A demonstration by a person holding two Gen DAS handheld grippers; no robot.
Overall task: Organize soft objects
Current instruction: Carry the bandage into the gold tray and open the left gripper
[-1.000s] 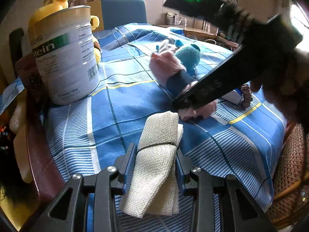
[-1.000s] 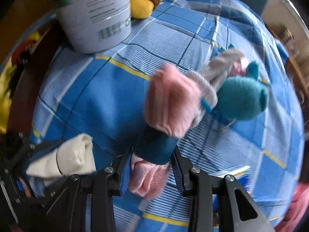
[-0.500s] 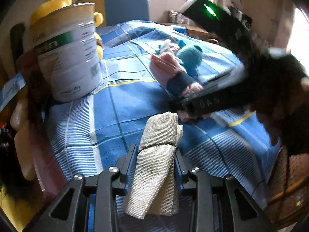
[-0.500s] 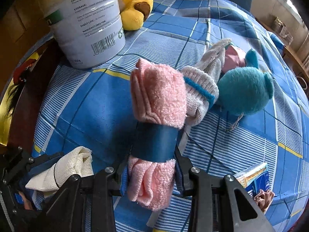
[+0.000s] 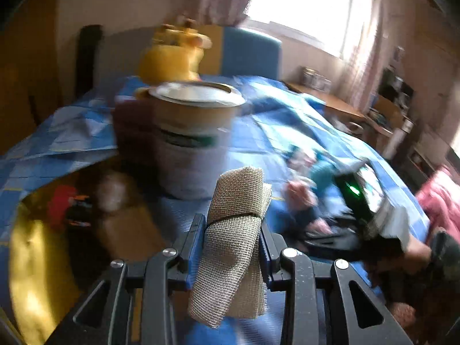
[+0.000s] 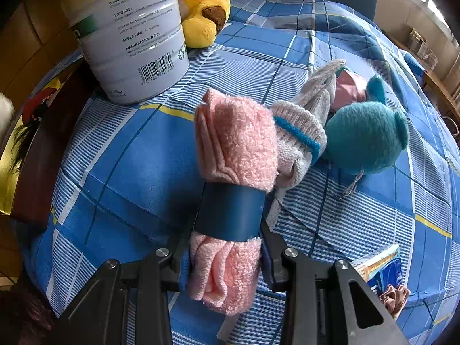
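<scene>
A bright curtained window (image 5: 310,14) lights a blue chair (image 5: 250,54) and wooden desk (image 5: 330,100).

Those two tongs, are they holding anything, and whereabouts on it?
Yes. The left tongs clamp a beige mesh cloth roll around its middle, below its elastic band. The right tongs grip a pink towel roll just below its blue band.

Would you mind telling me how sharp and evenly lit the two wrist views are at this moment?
Left wrist view: background motion-blurred, the white tin and yellow plush toy smeared, the window blown out; only the beige cloth roll in the left gripper stays crisp. Right wrist view: sharp and evenly lit, the pink towel roll clear, with fisheye bending at the edges.
</scene>
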